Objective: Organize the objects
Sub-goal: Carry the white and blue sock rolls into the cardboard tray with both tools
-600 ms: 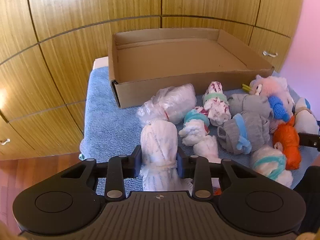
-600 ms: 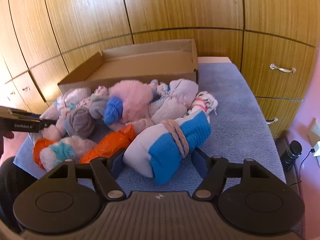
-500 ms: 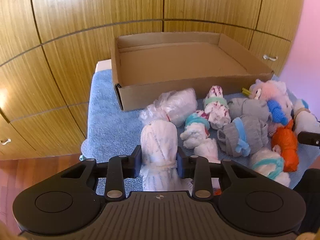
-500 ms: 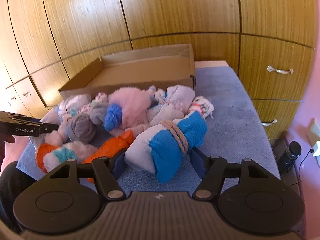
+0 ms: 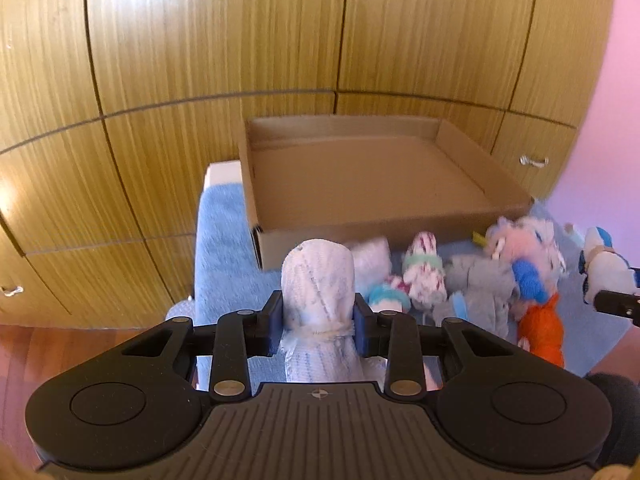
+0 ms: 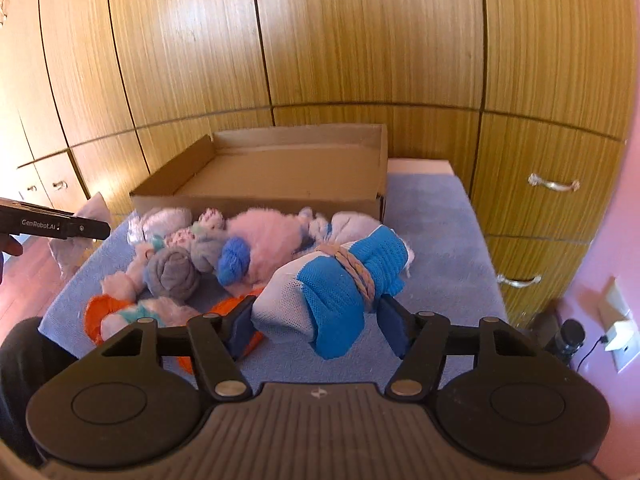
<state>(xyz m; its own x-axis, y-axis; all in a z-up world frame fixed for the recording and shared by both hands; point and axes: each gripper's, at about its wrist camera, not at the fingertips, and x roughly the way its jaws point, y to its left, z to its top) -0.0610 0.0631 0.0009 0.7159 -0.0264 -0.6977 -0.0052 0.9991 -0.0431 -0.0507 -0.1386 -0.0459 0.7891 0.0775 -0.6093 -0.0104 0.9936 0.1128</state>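
Left gripper (image 5: 317,322) clamps a white sock roll (image 5: 318,292); right gripper (image 6: 316,326) clamps a blue-and-white roll (image 6: 332,292) off-centre, which could slip short of the box (image 6: 256,204).

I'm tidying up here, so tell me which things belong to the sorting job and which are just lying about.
Job:
white sock bundle, in left gripper
blue-and-white sock bundle, in right gripper
sock pile
cardboard box

Lying about:
blue towel
wooden cabinets
wall charger
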